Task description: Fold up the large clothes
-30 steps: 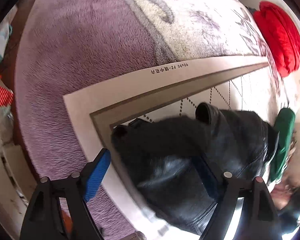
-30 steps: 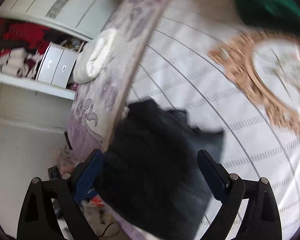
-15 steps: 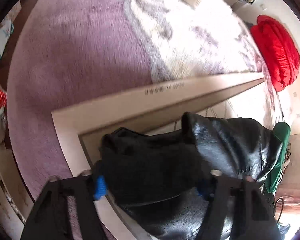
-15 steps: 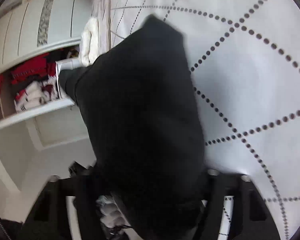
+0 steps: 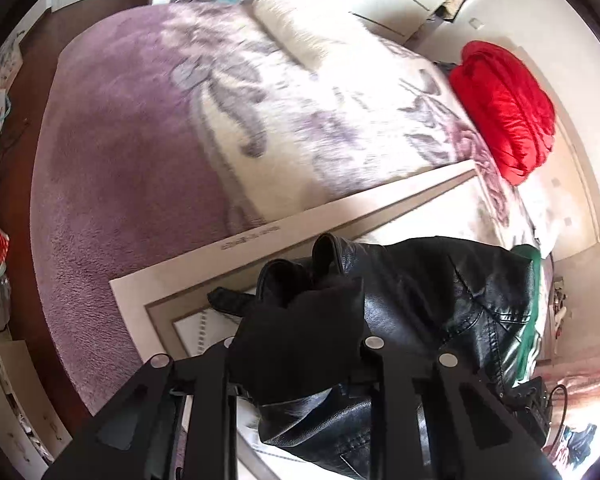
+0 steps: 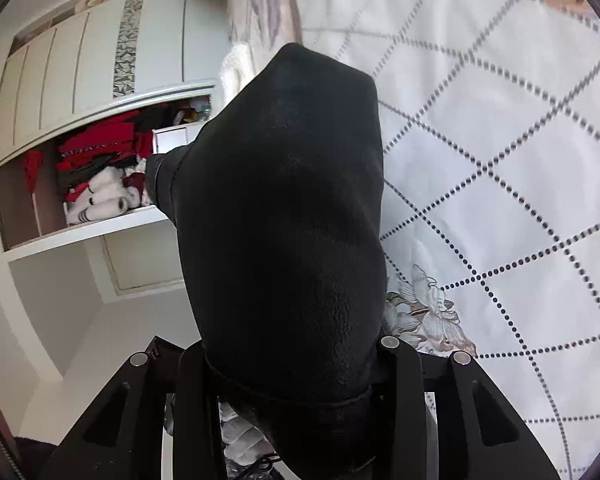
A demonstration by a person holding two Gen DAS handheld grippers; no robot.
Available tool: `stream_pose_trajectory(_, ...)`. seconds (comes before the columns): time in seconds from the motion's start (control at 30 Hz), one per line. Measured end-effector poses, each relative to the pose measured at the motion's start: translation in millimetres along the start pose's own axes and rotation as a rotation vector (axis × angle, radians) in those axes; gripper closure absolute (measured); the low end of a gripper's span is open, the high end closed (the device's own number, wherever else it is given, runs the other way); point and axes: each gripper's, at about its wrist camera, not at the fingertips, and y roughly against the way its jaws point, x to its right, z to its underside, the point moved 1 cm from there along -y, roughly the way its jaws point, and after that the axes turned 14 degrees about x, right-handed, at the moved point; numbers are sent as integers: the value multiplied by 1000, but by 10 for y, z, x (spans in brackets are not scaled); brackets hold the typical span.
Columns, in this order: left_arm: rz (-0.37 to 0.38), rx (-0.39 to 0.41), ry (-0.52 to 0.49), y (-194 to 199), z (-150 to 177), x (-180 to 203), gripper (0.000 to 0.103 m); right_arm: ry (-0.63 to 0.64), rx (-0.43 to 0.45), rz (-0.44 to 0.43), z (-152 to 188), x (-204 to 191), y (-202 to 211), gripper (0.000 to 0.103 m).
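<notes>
A black leather jacket (image 5: 432,300) with a matte black lining lies bunched at the corner of a white quilted bedspread (image 6: 500,160). My left gripper (image 5: 296,356) is shut on a fold of the jacket, with the lining draped over its fingers. My right gripper (image 6: 296,364) is shut on another part of the jacket (image 6: 284,220), which hangs in front of the lens and hides the fingertips.
A purple and cream floral blanket (image 5: 180,120) covers the bed beyond the bedspread's beige border (image 5: 236,256). A red puffy garment (image 5: 504,108) and a green garment (image 5: 530,328) lie to the right. An open wardrobe shelf (image 6: 96,168) holds folded clothes.
Both grippers were open over the jacket one second ago. They have closed on it and lifted it, so the fabric now covers the fingers in both views.
</notes>
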Motion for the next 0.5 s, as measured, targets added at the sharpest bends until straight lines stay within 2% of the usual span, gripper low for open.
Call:
stream_pose_trajectory(0.13, 39, 4, -28, 37, -67, 424, 83, 8, 30, -34, -164, -211, 366, 63)
stream_pose_trajectory(0.27, 92, 9, -55, 1, -158, 943, 83, 21, 70, -62, -502, -520, 696, 63)
stream_pose_trajectory(0.37, 145, 16, -69, -86, -232, 1491, 83, 41, 117, -83, -894, -776, 1038, 63)
stream_pose_trajectory(0.5, 223, 45, -78, -246, -343, 2394, 83, 61, 187, -109, -1619, -1142, 1546, 63)
